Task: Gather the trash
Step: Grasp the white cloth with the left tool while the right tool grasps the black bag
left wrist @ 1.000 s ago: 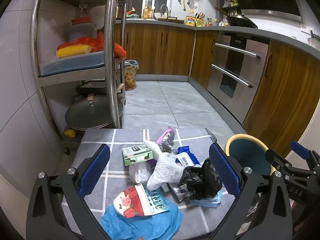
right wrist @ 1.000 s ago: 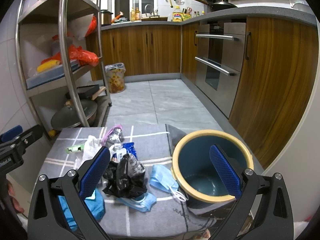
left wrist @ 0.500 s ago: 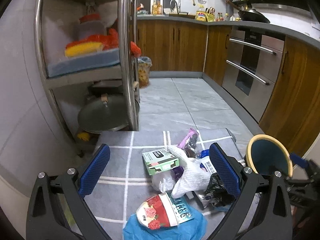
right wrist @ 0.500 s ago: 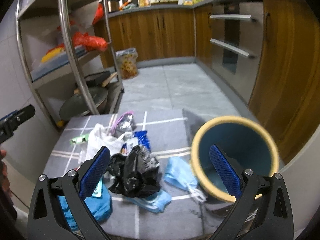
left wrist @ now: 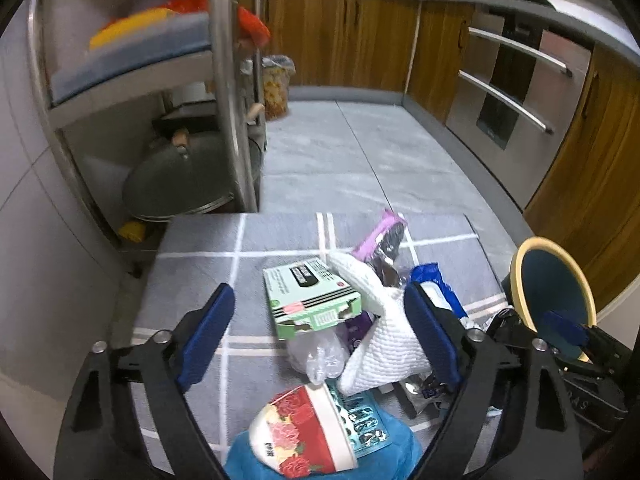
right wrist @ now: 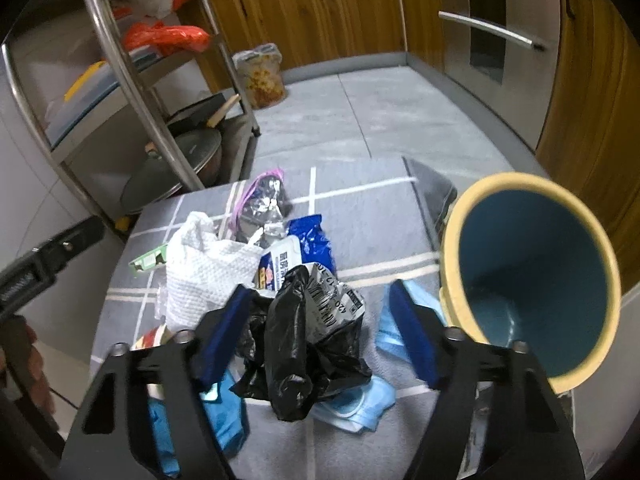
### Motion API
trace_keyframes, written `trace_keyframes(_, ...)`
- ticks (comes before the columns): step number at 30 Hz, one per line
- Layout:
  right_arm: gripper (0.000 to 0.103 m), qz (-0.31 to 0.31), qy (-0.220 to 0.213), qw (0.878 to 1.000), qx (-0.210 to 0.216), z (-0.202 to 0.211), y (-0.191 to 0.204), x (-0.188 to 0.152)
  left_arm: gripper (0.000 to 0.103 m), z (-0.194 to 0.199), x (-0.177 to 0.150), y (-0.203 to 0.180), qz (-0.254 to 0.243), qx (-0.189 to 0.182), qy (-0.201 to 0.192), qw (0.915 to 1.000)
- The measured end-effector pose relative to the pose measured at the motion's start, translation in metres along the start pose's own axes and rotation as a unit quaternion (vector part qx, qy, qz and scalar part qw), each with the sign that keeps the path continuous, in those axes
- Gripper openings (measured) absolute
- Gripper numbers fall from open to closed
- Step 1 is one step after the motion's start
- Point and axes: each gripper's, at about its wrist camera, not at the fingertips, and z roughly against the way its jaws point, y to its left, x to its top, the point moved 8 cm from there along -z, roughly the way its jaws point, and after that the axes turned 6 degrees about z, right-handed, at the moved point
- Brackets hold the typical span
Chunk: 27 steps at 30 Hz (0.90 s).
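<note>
Right gripper [right wrist: 322,330], jaws narrowing yet still apart, straddles the crumpled black plastic bag [right wrist: 296,344] lying between its pads on the grey checked cloth [right wrist: 360,196], the blue yellow-rimmed bin [right wrist: 532,276] just right; left gripper [left wrist: 320,340], also open and closing, brackets the green carton [left wrist: 310,298]

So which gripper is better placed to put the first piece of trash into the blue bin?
Probably the right gripper: its closing jaws already straddle the black plastic bag, and the blue bin stands just beside it. The left gripper is farther from the bin.
</note>
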Motion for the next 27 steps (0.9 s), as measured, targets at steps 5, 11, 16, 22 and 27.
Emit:
trace_keyframes(5,0.051,-0.008,0.023,0.999,0.032,-0.014,0.002,-0.004,0.077,-0.018,-0.004,-0.016,-0.006,-0.017,0.023,0.9996)
trace_keyframes(11,0.018,0.006,0.02,0.999,0.048,-0.011,0.008,-0.001,0.063,-0.035,-0.016,-0.026,-0.021,-0.021,0.057,0.9979)
trace_keyframes(16,0.015,0.003,0.01,0.998,0.056,0.0,0.009,0.002,0.052,-0.038,-0.023,-0.032,-0.032,-0.029,0.071,0.9965)
trace_keyframes(22,0.013,-0.022,0.002,0.998,0.06,0.009,0.0,0.003,0.046,-0.043,-0.036,-0.043,-0.035,-0.048,0.099,0.9933)
trace_keyframes(27,0.013,-0.03,0.012,0.997,0.065,0.008,-0.003,-0.002,0.027,-0.055,-0.047,-0.052,-0.042,-0.056,0.121,0.9902)
